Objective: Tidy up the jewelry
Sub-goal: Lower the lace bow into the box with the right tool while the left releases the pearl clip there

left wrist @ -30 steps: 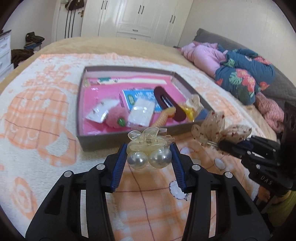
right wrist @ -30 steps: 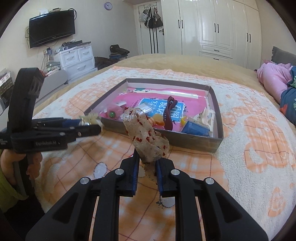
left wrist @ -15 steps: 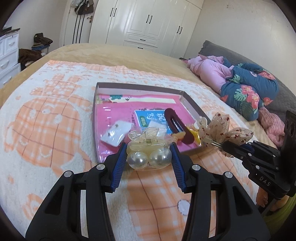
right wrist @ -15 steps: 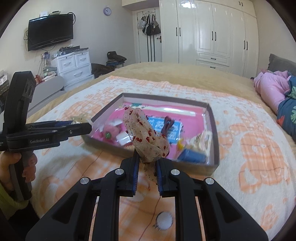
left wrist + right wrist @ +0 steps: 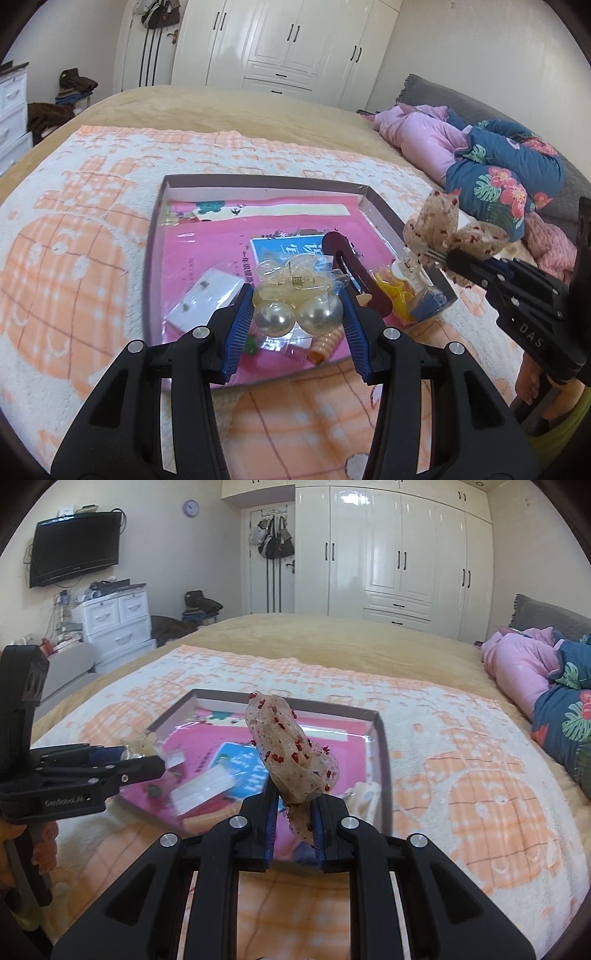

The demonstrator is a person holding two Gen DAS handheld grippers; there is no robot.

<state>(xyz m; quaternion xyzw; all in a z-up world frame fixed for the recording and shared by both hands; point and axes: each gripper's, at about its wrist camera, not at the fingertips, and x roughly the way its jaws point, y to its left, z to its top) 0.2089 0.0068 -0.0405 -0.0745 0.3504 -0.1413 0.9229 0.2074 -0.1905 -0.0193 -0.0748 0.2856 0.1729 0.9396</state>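
left hand-held gripper: pinching pearl hair clip, above tray
right hand-held gripper: pinching spotted bow clip, above tray's near edge

Bright, even daylight, glare on the wardrobe doors, fisheye bending at edges, perhaps slight motion blur.

There are two grippers: the left gripper and the right gripper. Each one has two fingers. There is one pearl clip with two big pearls. There is one spotted bow. There is one box on one bed. In the box, at 3 o'clock, is one dark red clip. At 9 o'clock is one white card.
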